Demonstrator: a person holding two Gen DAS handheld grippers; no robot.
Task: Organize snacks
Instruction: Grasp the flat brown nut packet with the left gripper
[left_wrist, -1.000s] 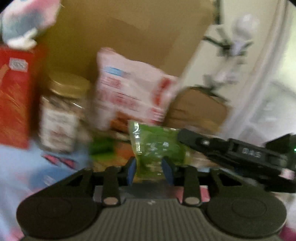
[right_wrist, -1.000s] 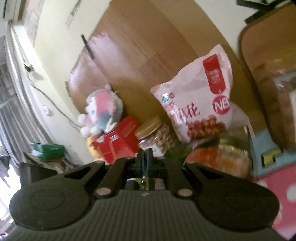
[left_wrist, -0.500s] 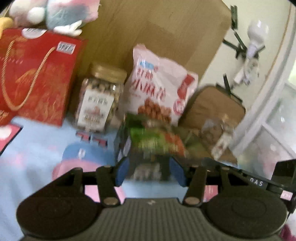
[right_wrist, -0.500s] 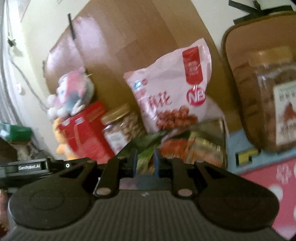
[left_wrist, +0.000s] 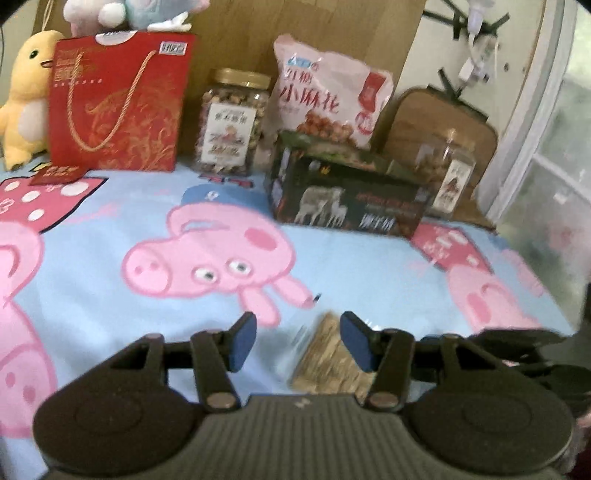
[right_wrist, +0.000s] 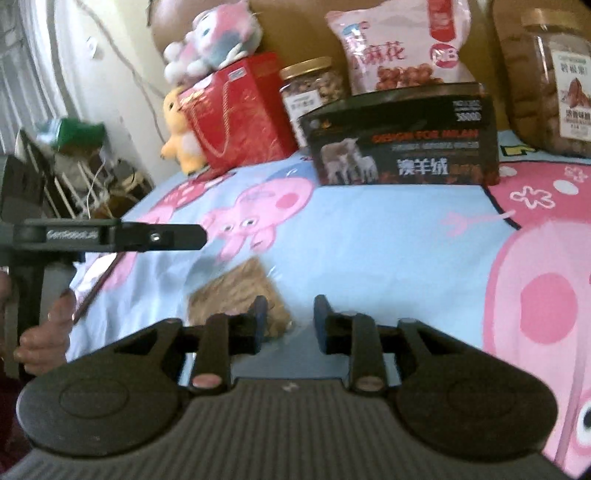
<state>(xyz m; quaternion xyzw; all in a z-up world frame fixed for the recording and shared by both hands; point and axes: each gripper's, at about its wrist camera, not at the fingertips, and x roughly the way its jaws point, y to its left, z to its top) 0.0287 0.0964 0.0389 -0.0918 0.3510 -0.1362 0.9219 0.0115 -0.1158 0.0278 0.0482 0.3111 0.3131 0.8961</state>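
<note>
A clear packet of brown snack (left_wrist: 328, 358) lies flat on the cartoon bedsheet (left_wrist: 369, 266). My left gripper (left_wrist: 298, 341) hovers just over it, open, with the packet under the gap near the right pad and not pinched. In the right wrist view the same packet (right_wrist: 236, 291) sits just beyond the left finger of my right gripper (right_wrist: 290, 325). Its jaws are opening and hold nothing. The dark box (left_wrist: 347, 199) with green packets on top stands at the back, also visible from the right wrist as the dark box (right_wrist: 402, 140).
Along the back stand a red gift bag (left_wrist: 118, 99), a gold-lidded jar (left_wrist: 232, 122), a pink snack bag (left_wrist: 328, 96), a second jar (right_wrist: 554, 81) and plush toys (left_wrist: 26, 96). A hand (right_wrist: 48, 332) holds the left gripper's handle (right_wrist: 110, 236). The bed edge drops off at left.
Both grippers pulled back and down from the back row to the near bedsheet. The left let go of the green packet at the box. The right jaws went from shut to open.
</note>
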